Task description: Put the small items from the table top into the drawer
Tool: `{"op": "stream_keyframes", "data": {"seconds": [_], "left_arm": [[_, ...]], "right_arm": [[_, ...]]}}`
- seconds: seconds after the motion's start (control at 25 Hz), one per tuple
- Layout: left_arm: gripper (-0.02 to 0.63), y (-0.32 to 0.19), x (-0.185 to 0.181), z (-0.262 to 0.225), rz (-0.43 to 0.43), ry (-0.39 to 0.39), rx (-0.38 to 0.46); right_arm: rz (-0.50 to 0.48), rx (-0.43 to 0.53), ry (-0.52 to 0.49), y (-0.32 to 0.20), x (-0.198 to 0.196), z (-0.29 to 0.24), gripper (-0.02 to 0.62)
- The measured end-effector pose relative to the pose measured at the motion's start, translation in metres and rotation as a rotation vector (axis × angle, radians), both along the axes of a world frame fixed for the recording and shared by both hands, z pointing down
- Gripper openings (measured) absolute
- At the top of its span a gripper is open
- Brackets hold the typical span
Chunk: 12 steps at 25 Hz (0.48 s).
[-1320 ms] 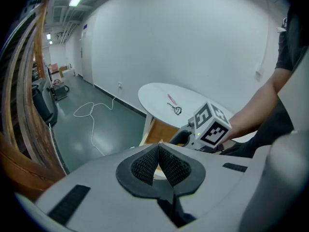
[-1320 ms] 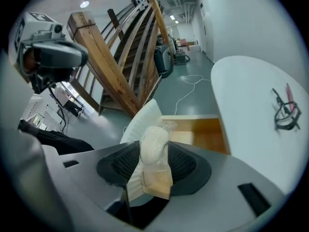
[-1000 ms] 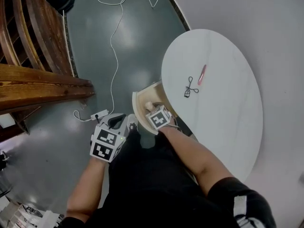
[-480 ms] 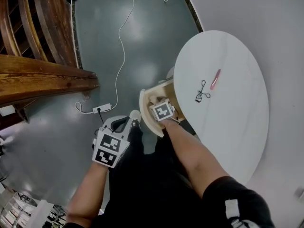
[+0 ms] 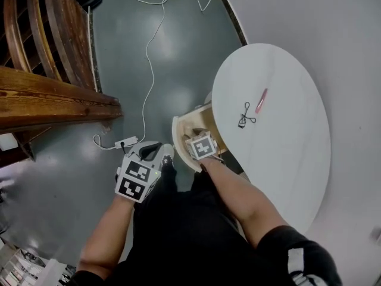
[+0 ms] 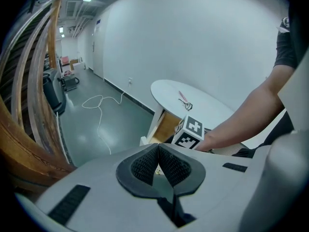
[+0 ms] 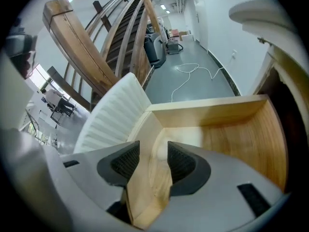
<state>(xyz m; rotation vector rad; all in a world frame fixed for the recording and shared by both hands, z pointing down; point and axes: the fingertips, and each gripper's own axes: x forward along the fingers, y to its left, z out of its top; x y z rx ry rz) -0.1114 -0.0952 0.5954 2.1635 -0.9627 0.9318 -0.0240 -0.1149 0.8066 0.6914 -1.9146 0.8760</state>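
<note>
A pink pen [image 5: 261,100] and a small black looped item [image 5: 244,117] lie on the round white table [image 5: 286,154]; both also show far off in the left gripper view, the pen [image 6: 183,95] and the black item [image 6: 185,103]. Under the table's left rim a wooden drawer [image 5: 191,123] with a white ribbed front [image 7: 116,112] stands pulled out. My right gripper [image 5: 194,138] is shut on that front's top edge, and the board runs between its pads [image 7: 181,162]. My left gripper [image 5: 158,153] hangs shut and empty over the floor, left of the drawer.
Curved wooden rails [image 5: 53,100] fill the left side. A white cable [image 5: 146,70] runs across the grey floor to a power strip [image 5: 125,142] just beyond my left gripper. A white wall [image 5: 333,34] borders the table on the right. My dark-clothed legs are below.
The head view has swung slightly. My right gripper stays clamped on the drawer front, and the left gripper hangs in about the same place.
</note>
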Motion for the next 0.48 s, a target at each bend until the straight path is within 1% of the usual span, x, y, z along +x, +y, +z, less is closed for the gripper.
{"op": "stream_keyframes", "data": {"seconds": [0.12,0.16,0.2,0.24,0.28,0.4,0.48], "left_arm": [[0.015,-0.008,0.009,-0.011,0.012,0.018,0.032],[0.017,-0.010,0.012,-0.015,0.014,0.027,0.038],[0.017,-0.012,0.014,-0.018,0.018,0.033,0.041],[0.017,-0.013,0.017,-0.021,0.024,0.038,0.045],[0.017,-0.015,0.019,-0.024,0.029,0.040,0.051],[0.017,-0.022,0.028,-0.032,0.053,0.041,0.077],[0.017,-0.025,0.036,-0.036,0.075,0.046,0.094]], "right_arm": [[-0.030,0.097,-0.045,-0.002,-0.001,-0.043,0.158],[-0.029,0.136,-0.070,-0.003,-0.001,-0.060,0.136],[-0.019,0.169,-0.100,-0.004,-0.001,-0.077,0.094],[0.000,0.197,-0.131,-0.005,0.001,-0.094,0.035],[0.025,0.220,-0.162,-0.006,0.004,-0.110,0.011],[0.112,0.283,-0.237,-0.011,0.019,-0.156,0.008],[0.159,0.332,-0.254,-0.015,0.035,-0.180,0.008]]}}
